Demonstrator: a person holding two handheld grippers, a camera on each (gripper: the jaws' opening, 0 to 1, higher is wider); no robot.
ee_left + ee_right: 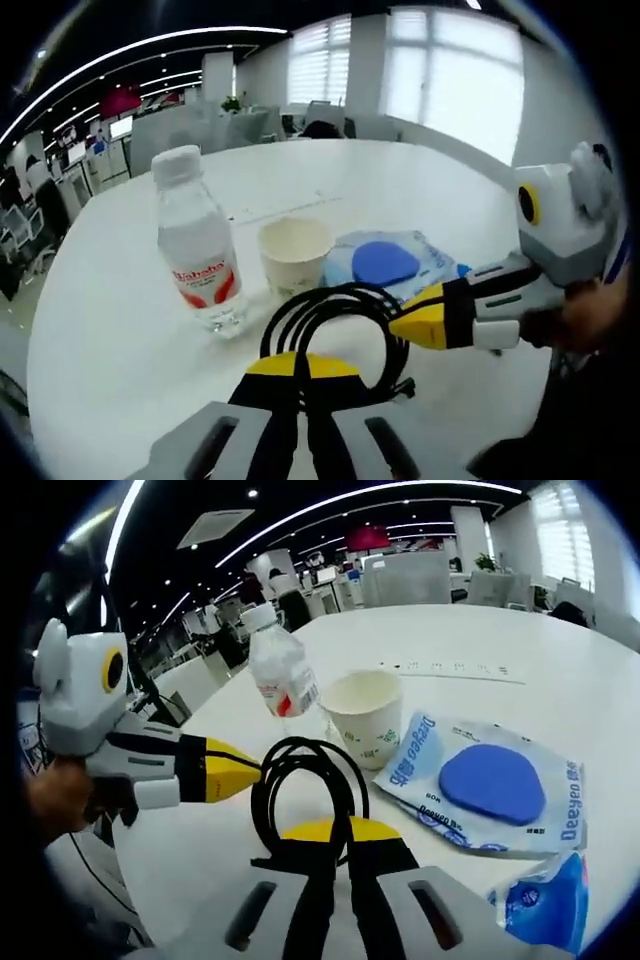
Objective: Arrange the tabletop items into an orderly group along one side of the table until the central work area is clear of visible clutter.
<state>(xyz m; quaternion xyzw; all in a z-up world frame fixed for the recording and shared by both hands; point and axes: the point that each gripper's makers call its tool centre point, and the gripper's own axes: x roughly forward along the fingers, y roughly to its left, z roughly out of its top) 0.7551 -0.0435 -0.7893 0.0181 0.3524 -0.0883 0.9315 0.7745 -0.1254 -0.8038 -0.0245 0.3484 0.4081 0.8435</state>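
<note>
Evidently both the left gripper [300, 375] and the right gripper [338, 840] are clenched on the limp, light, coiled black cable [330, 320] near the white round table's [120, 340] near edge, best held across bunched loops.

An open-plan office. Ahead of the left gripper, beyond the large white round table [330, 170], stand partitioned desks [190, 130] and office chairs [20, 225], with blinds-covered windows [455, 70] off to the right. Long strip lights [330, 510] curve across the dark ceiling above the right gripper, beside a ceiling air vent [215, 525]; monitors [120, 126] sit far back.
</note>
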